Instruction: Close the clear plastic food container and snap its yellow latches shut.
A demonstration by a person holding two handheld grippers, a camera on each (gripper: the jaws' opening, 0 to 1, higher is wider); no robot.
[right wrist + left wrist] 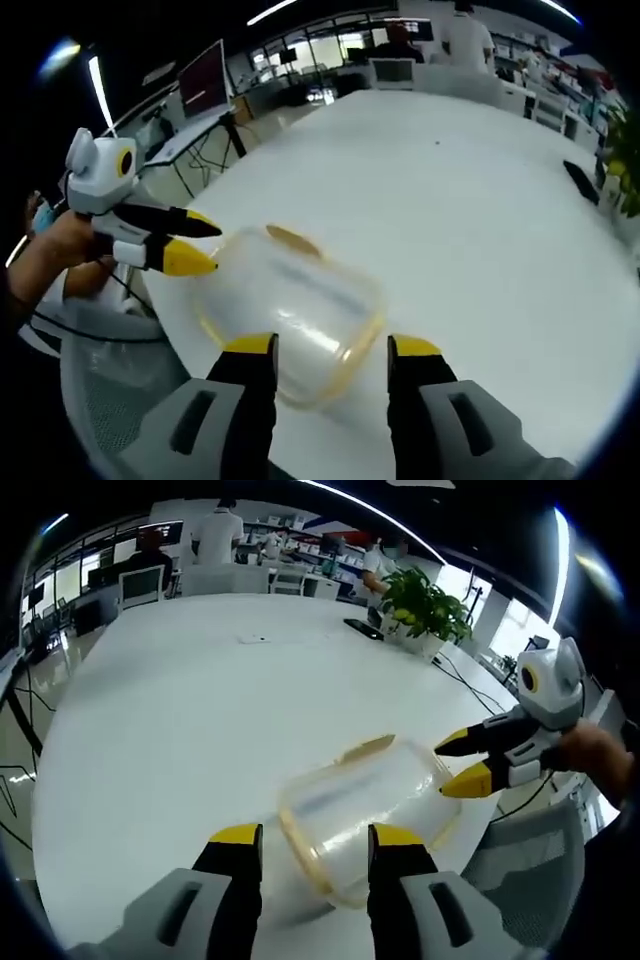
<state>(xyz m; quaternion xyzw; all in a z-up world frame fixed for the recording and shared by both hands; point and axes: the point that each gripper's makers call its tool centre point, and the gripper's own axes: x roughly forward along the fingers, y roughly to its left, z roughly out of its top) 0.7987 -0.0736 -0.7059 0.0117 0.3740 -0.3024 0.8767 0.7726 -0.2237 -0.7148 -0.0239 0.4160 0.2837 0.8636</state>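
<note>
The clear container (365, 815) is blurred, its latches' state indiscernible.

clear container (365, 815) yellow-trimmed, white table (180, 720), green plant (425, 605)

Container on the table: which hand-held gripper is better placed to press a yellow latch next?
Probably neither has a clear edge. The left hand-held gripper and the right hand-held gripper both hover open at opposite ends of the clear container, each near its yellowish rim; the latch lies beyond both.
</note>
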